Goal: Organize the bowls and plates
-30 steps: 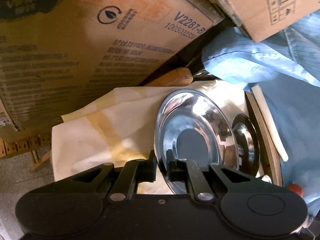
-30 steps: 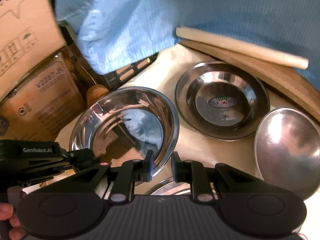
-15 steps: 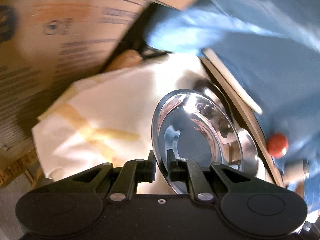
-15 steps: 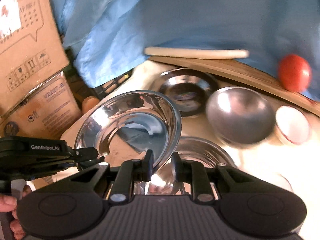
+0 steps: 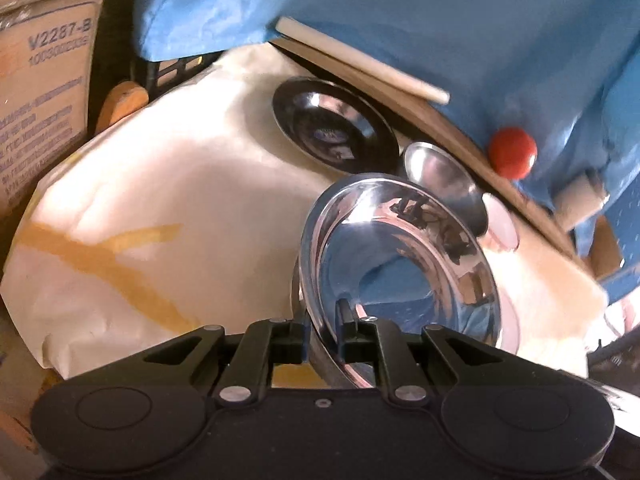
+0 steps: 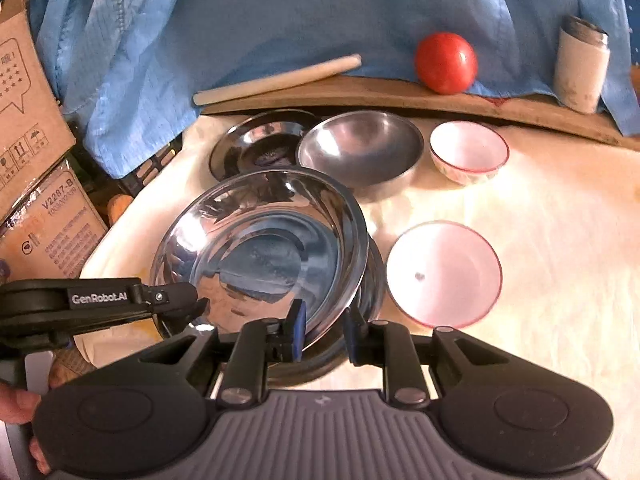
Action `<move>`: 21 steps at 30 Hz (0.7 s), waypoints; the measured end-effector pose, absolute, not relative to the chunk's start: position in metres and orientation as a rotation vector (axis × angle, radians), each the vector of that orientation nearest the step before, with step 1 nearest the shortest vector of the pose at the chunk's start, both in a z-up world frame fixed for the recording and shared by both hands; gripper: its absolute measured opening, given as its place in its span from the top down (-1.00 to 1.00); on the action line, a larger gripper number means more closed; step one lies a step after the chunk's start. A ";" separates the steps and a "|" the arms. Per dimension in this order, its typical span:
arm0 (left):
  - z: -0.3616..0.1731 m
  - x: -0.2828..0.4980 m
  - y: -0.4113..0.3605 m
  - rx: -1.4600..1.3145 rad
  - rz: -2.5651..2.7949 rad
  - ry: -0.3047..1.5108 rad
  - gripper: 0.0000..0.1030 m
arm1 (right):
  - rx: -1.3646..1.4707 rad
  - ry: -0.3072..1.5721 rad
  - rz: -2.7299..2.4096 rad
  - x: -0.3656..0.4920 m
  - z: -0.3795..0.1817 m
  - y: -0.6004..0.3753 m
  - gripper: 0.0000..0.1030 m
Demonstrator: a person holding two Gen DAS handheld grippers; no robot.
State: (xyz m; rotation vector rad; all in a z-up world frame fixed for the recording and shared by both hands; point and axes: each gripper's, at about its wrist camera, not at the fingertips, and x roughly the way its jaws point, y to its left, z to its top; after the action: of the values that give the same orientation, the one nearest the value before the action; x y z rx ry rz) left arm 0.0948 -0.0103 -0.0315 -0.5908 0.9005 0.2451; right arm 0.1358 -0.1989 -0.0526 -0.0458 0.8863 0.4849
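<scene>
Shiny round steel plate [image 6: 264, 248] tilted above a second steel dish, left tongs [image 5: 323, 330] and right tongs [image 6: 322, 330] both clamped on its rim, left jaws just easing apart

The shiny steel plate [image 6: 260, 248] hides most of a second plate [image 6: 370, 280] under it. The near rim of the dark plate [image 6: 256, 148] is covered too. The cardboard boxes [image 6: 28, 92] are cut at the left edge; their print is too small to read.

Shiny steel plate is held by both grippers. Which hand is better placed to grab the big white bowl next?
Probably the right. The right gripper holds the steel plate at the rim just beside the big white bowl; the left gripper clamps the plate's farther side.
</scene>
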 end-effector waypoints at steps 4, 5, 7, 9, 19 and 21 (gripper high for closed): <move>-0.032 0.100 -0.010 -0.537 0.255 0.944 0.72 | -0.049 0.901 0.486 0.133 -0.054 -0.197 0.55; -0.033 0.101 -0.010 -0.532 0.257 0.951 0.72 | -0.052 0.903 0.486 0.133 -0.055 -0.197 0.55; -0.035 0.102 -0.010 -0.523 0.260 0.963 0.71 | -0.056 0.910 0.485 0.134 -0.056 -0.197 0.55; -0.036 0.103 -0.012 -0.513 0.261 0.972 0.71 | -0.058 0.917 0.485 0.135 -0.057 -0.196 0.55; -0.039 0.108 -0.014 -0.478 0.268 0.998 0.67 | -0.083 0.943 0.497 0.141 -0.061 -0.193 0.50; -0.040 0.109 -0.015 -0.470 0.271 1.002 0.66 | -0.087 0.947 0.501 0.143 -0.061 -0.193 0.50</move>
State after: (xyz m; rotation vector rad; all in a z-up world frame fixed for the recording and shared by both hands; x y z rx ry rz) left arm 0.1090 -0.0153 -0.0400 -0.4704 1.0016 0.2713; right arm 0.1427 -0.1932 -0.0613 -0.0866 0.9471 0.5007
